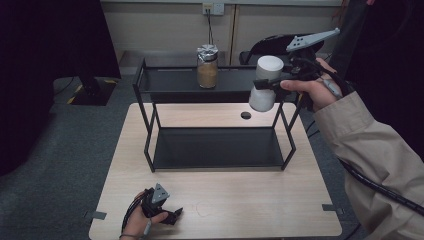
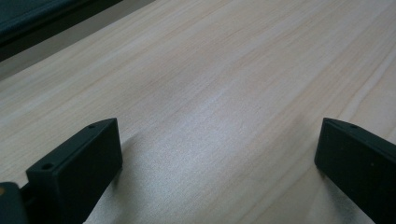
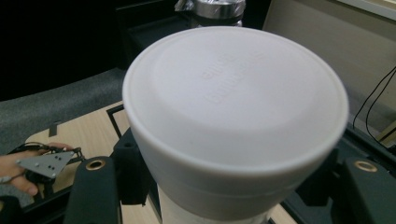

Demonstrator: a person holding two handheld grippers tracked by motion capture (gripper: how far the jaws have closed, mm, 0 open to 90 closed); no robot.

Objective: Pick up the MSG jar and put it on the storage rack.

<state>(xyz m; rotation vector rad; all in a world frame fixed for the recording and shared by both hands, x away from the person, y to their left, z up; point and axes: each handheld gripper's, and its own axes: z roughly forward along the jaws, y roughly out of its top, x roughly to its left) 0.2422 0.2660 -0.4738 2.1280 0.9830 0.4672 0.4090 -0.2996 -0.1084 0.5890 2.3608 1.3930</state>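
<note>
A white plastic jar (image 1: 269, 67) with a broad white lid hangs in the air by the right end of the rack's top shelf (image 1: 170, 82). My right gripper (image 1: 264, 85) is shut on it just under the lid. In the right gripper view the lid (image 3: 233, 102) looms large, with a black jaw on either side of the jar's neck. My left gripper (image 1: 174, 214) rests on the wooden table (image 1: 225, 200) at the front left, held by a hand. Its jaws stand wide apart in the left gripper view (image 2: 219, 154), with only bare wood between them.
A black two-tier metal rack (image 1: 150, 125) stands across the middle of the table. On its top shelf is a glass jar (image 1: 207, 67) of brown contents with a silver lid. A small round hole (image 1: 245, 115) pierces the tabletop behind the rack. A dark chair (image 1: 270, 45) stands beyond.
</note>
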